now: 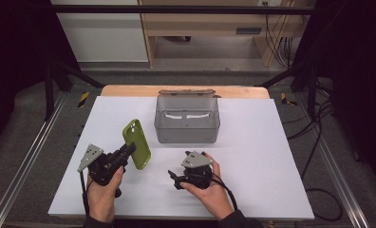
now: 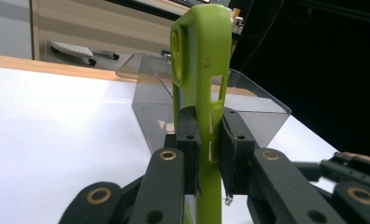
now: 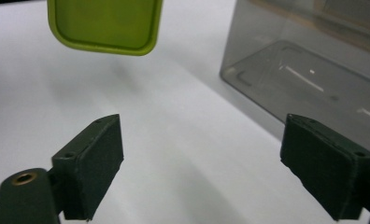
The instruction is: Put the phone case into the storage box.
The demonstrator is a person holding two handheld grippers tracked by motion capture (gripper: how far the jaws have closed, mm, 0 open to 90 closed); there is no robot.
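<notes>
Here, left claw (image 1: 127, 151) clamps lime-green plastic phone case (image 1: 136, 144) by edge; right claw (image 3: 220, 172) released, empty. Case may pivot, slip before reaching clear grey plastic box (image 1: 187, 121) ahead.

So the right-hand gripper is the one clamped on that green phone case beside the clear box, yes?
No: the left gripper clamps the green phone case, as the left gripper view shows. The right gripper is open with nothing between its jaws. The clear box is beside it.
</notes>
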